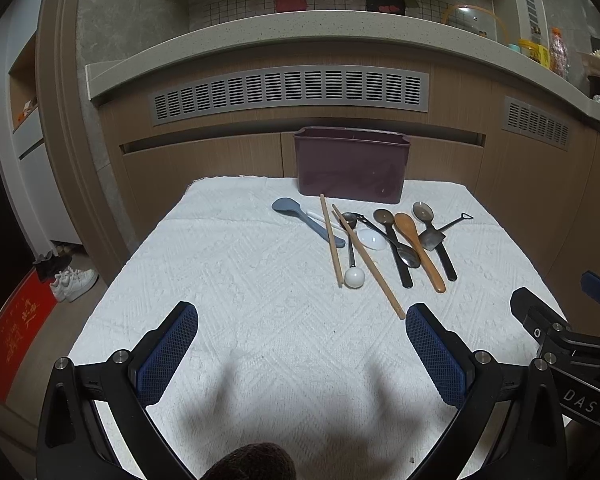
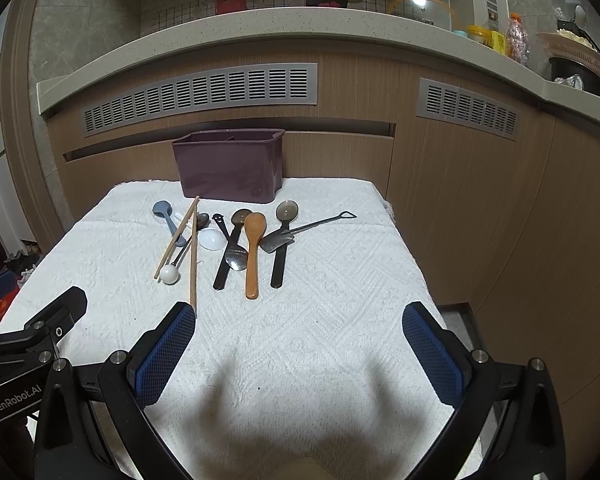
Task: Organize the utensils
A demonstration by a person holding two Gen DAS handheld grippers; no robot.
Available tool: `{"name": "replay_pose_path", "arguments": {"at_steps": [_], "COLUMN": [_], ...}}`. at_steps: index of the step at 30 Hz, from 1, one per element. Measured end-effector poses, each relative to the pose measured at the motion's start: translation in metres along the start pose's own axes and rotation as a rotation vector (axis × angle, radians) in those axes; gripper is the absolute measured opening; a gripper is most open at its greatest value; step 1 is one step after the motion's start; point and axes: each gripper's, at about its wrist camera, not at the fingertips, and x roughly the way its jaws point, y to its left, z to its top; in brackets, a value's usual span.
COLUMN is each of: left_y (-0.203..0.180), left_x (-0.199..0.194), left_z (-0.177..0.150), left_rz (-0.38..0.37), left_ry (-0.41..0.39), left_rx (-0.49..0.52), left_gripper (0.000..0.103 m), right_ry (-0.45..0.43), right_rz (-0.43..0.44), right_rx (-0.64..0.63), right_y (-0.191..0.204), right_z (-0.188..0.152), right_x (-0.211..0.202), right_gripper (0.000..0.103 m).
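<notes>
Several utensils lie in a loose row on the white towel (image 1: 228,280) (image 2: 320,320) before a dark purple bin (image 1: 352,164) (image 2: 230,170). Among them are a grey-blue spatula (image 1: 300,218) (image 2: 168,216), two wooden chopsticks (image 1: 366,260) (image 2: 193,256), a white ball-ended ladle (image 1: 354,276) (image 2: 169,273), a wooden spoon (image 1: 418,250) (image 2: 253,252), black-handled spoons (image 1: 396,244) (image 2: 228,256) and a small metal shovel (image 1: 440,232) (image 2: 296,232). My left gripper (image 1: 302,356) is open over the near towel, empty. My right gripper (image 2: 300,356) is open too, empty, well short of the utensils.
The bin stands at the towel's far edge against a wooden counter front with vent grilles (image 1: 288,94) (image 2: 200,94). Jars and bottles (image 2: 500,38) crowd the counter top at right. White shoes (image 1: 74,282) sit on the floor at left. The table drops off right of the towel (image 2: 456,320).
</notes>
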Motion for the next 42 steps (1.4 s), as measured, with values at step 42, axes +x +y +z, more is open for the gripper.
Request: {"name": "replay_pose_path", "arguments": {"at_steps": [42], "left_y": [0.0033], "left_x": [-0.0005], "left_z": [0.0000], "left_rz": [-0.002], "left_ry": [0.001], "left_rx": [-0.011], "left_gripper": [0.103], "right_ry": [0.001], "right_rz": [0.004], "right_rx": [-0.001], "right_y": [0.0029], "right_z": [0.0011], "right_x": [-0.0006], "right_gripper": [0.103]}}
